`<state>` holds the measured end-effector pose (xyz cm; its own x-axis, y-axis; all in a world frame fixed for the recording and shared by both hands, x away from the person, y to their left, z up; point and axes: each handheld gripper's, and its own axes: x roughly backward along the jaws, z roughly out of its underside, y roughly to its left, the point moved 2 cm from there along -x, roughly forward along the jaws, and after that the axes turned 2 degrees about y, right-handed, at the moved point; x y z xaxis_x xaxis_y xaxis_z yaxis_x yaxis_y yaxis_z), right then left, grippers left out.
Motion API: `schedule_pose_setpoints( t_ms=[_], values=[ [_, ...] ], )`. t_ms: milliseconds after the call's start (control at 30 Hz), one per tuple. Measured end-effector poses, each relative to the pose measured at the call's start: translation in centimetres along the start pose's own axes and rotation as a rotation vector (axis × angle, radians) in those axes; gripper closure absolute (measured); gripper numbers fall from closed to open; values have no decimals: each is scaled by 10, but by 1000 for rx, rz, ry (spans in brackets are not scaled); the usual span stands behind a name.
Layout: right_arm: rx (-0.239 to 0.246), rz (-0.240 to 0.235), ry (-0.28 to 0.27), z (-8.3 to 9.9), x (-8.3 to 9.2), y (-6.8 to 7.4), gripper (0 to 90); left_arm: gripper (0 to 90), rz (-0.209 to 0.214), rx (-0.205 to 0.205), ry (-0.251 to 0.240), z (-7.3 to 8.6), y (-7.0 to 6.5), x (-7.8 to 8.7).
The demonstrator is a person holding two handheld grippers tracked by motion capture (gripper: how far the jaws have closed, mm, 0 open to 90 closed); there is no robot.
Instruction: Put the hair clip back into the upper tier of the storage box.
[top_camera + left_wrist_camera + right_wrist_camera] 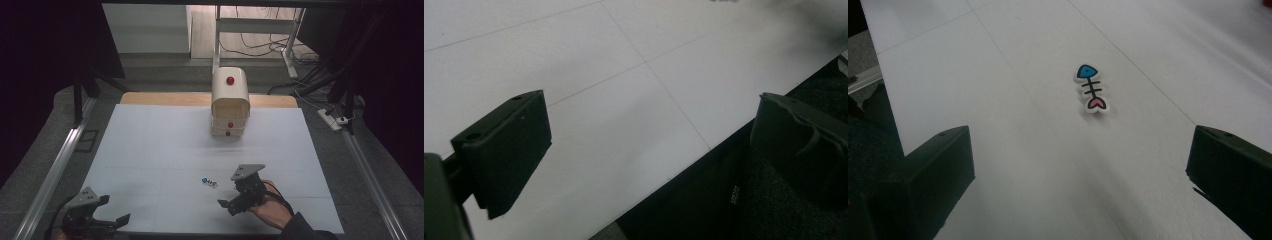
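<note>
One small cabinet (pixel 230 102) upper centre, well apart. Fish-bone piece (pixel 1090 89) unobstructed, long axis near vertical, blue head topmost. Right gripper (pixel 1083 165) wide; left gripper (pixel 649 145) wide too.

L gripper (pixel 112 212) jaws wide, R gripper (pixel 235 195) same

White table (pixel 150 150), fish-bone piece (pixel 210 182) lying flat, small drawer cabinet (pixel 230 102)

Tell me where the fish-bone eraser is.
The fish-bone eraser lies flat on the white table, just ahead of the open right claw, well in front of the cream drawer cabinet.
</note>
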<state>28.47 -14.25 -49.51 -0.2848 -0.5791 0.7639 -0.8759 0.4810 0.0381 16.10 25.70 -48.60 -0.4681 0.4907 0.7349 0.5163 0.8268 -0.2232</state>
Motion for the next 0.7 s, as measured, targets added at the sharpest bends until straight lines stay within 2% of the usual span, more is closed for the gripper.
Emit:
schedule_pose_setpoints(
  t_ms=[167, 367, 600, 700],
  values=[
    [8, -7, 25, -5, -10, -1, 0, 29, 1, 2, 0, 0, 0, 0],
    [29, 13, 65, -10, -25, -2, 0, 29, 1, 1, 1, 0, 0, 0],
    [41, 2, 108, -15, -42, -7, 0, 29, 2, -2, 6, 0, 0, 0],
    [73, 5, 132, -16, -54, -8, 0, 28, 3, -2, 6, 0, 0, -1]
  ],
)
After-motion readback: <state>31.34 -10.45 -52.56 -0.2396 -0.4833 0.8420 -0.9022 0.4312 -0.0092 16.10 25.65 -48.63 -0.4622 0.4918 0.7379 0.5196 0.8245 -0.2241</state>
